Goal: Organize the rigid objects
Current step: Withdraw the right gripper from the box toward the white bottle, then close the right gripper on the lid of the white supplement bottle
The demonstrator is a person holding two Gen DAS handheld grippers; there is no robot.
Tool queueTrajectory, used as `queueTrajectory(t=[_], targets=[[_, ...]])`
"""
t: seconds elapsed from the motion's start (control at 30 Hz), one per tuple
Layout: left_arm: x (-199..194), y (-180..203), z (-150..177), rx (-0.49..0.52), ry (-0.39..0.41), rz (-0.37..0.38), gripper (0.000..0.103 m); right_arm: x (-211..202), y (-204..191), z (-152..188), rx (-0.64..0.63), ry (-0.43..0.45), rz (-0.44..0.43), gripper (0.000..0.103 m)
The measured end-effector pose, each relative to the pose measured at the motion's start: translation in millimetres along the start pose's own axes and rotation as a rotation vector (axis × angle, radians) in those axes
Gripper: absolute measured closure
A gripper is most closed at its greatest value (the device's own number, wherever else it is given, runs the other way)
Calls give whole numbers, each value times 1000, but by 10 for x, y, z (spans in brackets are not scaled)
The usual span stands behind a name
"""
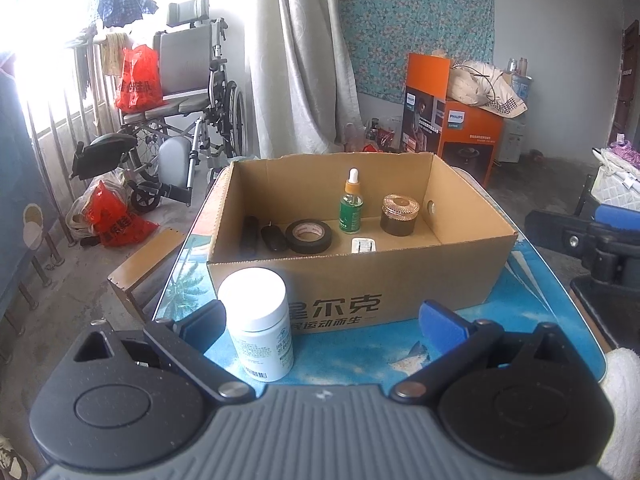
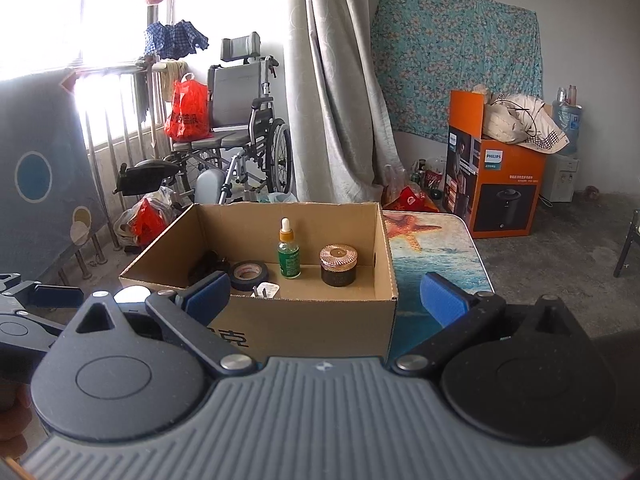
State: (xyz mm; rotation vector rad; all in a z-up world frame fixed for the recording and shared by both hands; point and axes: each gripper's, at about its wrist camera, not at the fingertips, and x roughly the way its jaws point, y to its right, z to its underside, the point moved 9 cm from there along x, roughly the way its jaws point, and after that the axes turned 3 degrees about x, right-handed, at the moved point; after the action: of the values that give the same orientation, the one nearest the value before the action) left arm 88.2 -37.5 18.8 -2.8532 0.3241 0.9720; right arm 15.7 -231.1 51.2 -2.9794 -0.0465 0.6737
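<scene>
A white pill bottle stands on the blue table in front of an open cardboard box. It sits between my left gripper's open jaws, close to the left pad. The box holds a black tape roll, a green dropper bottle, a brown jar with a copper lid, a small white item and dark objects. My right gripper is open and empty, in front of the box; the bottle's white cap peeks out at its left.
A blue ocean-print table carries the box. A wheelchair with red bags, a curtain and an orange Philips carton stand behind. A wooden stool is at the table's left. My right gripper shows at the left view's right edge.
</scene>
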Motion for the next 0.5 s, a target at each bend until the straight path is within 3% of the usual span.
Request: queueTrajectory(t=[0.23,0.5], targets=[[111,-113,87,-7,-9,-29,0,212,-181,154,19,-65,-103,1],[360,-273,283,-11,-62,-83,0,465,-373,274,147,-130,-279,1]])
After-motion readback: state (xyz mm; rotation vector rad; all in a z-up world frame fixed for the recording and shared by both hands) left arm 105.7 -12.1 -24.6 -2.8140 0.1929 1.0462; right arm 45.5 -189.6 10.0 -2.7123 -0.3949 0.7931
